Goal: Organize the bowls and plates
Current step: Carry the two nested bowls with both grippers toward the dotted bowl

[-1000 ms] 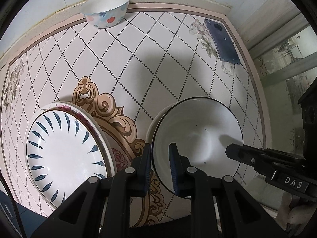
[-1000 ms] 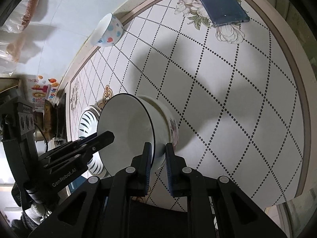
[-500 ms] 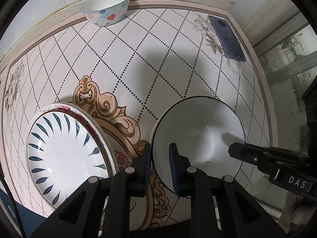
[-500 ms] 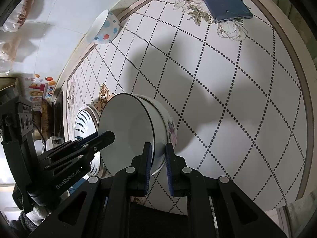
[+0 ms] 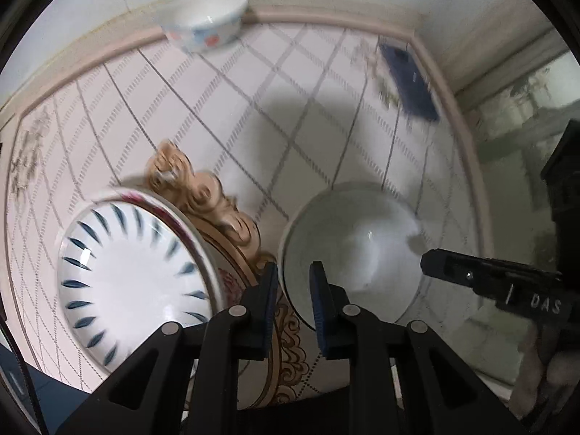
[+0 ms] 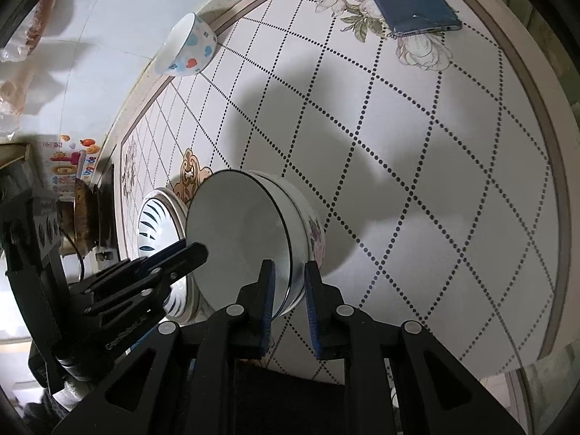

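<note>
While your left gripper [image 5: 293, 299] and right gripper [image 6: 288, 291] each pinch opposite rims of the black-rimmed white ceramic bowl [image 6: 239, 239], it sits nested in a flower-printed white bowl [image 6: 312, 230] on the diamond-patterned tabletop [image 6: 435, 188]. So you appear well along: one bowl pair is stacked, and the blue-leaf white plate [image 5: 130, 272] rests on a red-rimmed plate [image 5: 174, 214] just beside it. What looks left is the small heart-dotted white bowl [image 6: 188, 47], standing well apart at the far edge.
</note>
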A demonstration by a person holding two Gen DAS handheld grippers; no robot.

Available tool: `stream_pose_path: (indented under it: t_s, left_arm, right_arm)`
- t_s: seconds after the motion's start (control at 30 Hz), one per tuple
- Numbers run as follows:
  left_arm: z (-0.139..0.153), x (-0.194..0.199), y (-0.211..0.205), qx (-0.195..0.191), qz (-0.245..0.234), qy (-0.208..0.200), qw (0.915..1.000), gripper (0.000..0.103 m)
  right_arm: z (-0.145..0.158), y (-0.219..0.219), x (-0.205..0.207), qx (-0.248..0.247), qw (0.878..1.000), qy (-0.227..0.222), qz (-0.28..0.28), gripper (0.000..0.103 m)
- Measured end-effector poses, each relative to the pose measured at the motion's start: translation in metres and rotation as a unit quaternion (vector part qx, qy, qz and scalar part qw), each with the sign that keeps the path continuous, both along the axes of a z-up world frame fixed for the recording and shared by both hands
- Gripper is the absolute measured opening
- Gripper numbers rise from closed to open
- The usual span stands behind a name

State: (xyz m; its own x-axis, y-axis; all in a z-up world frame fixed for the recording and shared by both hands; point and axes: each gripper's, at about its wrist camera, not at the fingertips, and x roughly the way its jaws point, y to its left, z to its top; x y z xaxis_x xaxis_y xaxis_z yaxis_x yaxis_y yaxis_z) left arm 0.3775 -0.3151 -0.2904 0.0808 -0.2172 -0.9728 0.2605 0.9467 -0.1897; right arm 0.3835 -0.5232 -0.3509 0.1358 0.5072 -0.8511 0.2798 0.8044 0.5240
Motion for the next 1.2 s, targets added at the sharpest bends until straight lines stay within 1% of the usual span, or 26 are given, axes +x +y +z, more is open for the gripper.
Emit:
stream_pose_path:
  t_s: [0.03,0.07,0.1,0.13,0.17,0.2,0.3,0.33,0.37,0.47,0.5,0.57,0.63,0.7,0.77,0.8,0.83,0.87,0.93,1.0,1.07,1.2]
  left_arm:
    - [0.009,0.006,0.004,-0.007,0.006,-0.006,0.9999,0.017]
    - [0.016,0.014,0.009,-0.014,0.014,-0.010,0.9997,0.023]
    - [0.024,0.024,0.014,-0.023,0.025,-0.015,0.9993,0.029]
    - [0.029,0.036,0.019,-0.033,0.038,-0.020,0.9985,0.031]
    - [0.033,0.051,0.025,-0.040,0.052,-0.030,0.9974,0.036]
    - [0.034,0.066,0.028,-0.037,0.064,-0.038,0.9966,0.038]
    - [0.028,0.125,0.045,-0.027,0.109,-0.047,0.9926,0.038]
    - [0.024,0.138,0.048,-0.024,0.119,-0.047,0.9915,0.038]
    - [0.018,0.161,0.055,-0.023,0.135,-0.046,0.9895,0.038]
    - [0.000,0.207,0.071,-0.014,0.163,-0.039,0.9857,0.038]
    - [-0.006,0.216,0.073,-0.016,0.166,-0.034,0.9854,0.038]
    - [-0.021,0.241,0.078,-0.019,0.175,-0.016,0.9842,0.038]
    - [-0.035,0.259,0.081,-0.021,0.181,-0.003,0.9834,0.038]
    - [-0.045,0.269,0.082,-0.017,0.182,0.005,0.9832,0.038]
    - [-0.054,0.276,0.082,-0.024,0.183,0.010,0.9828,0.038]
    - [-0.057,0.278,0.082,-0.020,0.181,0.011,0.9832,0.030]
    - [-0.059,0.279,0.081,-0.018,0.177,0.006,0.9840,0.022]
    - [-0.059,0.279,0.079,-0.016,0.172,0.003,0.9849,0.016]
    - [-0.059,0.278,0.076,-0.013,0.168,-0.003,0.9856,0.011]
    - [-0.058,0.279,0.072,-0.013,0.163,-0.011,0.9865,0.010]
    - [-0.058,0.276,0.068,-0.006,0.156,-0.018,0.9876,0.010]
    - [-0.058,0.273,0.065,0.000,0.149,-0.024,0.9885,0.010]
  right_arm:
    - [0.009,-0.004,0.003,0.001,1.000,-0.008,-0.003,0.025]
    - [0.016,-0.007,0.007,0.001,1.000,-0.014,-0.006,0.036]
    - [0.022,-0.010,0.012,0.003,1.000,-0.020,-0.009,0.043]
    - [0.029,-0.013,0.020,0.007,1.000,-0.028,-0.011,0.052]
    - [0.036,-0.015,0.030,0.014,0.999,-0.037,-0.015,0.057]
    - [0.042,-0.016,0.045,0.022,0.998,-0.048,-0.018,0.058]
    - [0.047,-0.015,0.086,0.032,0.997,-0.064,-0.022,0.058]
    - [0.048,-0.013,0.108,0.036,0.996,-0.077,-0.028,0.058]
    - [0.047,-0.011,0.125,0.037,0.995,-0.083,-0.029,0.058]
    - [0.039,0.003,0.186,0.040,0.994,-0.099,-0.023,0.058]
    - [0.034,0.010,0.209,0.033,0.994,-0.100,-0.017,0.058]
    - [0.023,0.021,0.240,0.025,0.995,-0.098,-0.007,0.058]
    - [0.010,0.033,0.271,0.020,0.996,-0.087,0.004,0.058]
    - [-0.002,0.041,0.289,0.016,0.997,-0.079,0.011,0.058]
    - [-0.016,0.050,0.307,0.015,0.997,-0.068,0.017,0.055]
    - [-0.020,0.052,0.312,0.016,0.998,-0.064,0.019,0.052]
    - [-0.026,0.054,0.317,0.017,0.998,-0.058,0.023,0.042]
    - [-0.030,0.056,0.319,0.018,0.998,-0.055,0.026,0.029]
    - [-0.037,0.059,0.323,0.010,0.998,-0.054,0.030,0.017]
    - [-0.038,0.058,0.321,0.009,0.998,-0.063,0.027,0.016]
    - [-0.036,0.059,0.321,-0.005,0.997,-0.071,0.030,0.015]
    - [-0.033,0.061,0.317,-0.022,0.996,-0.076,0.033,0.015]
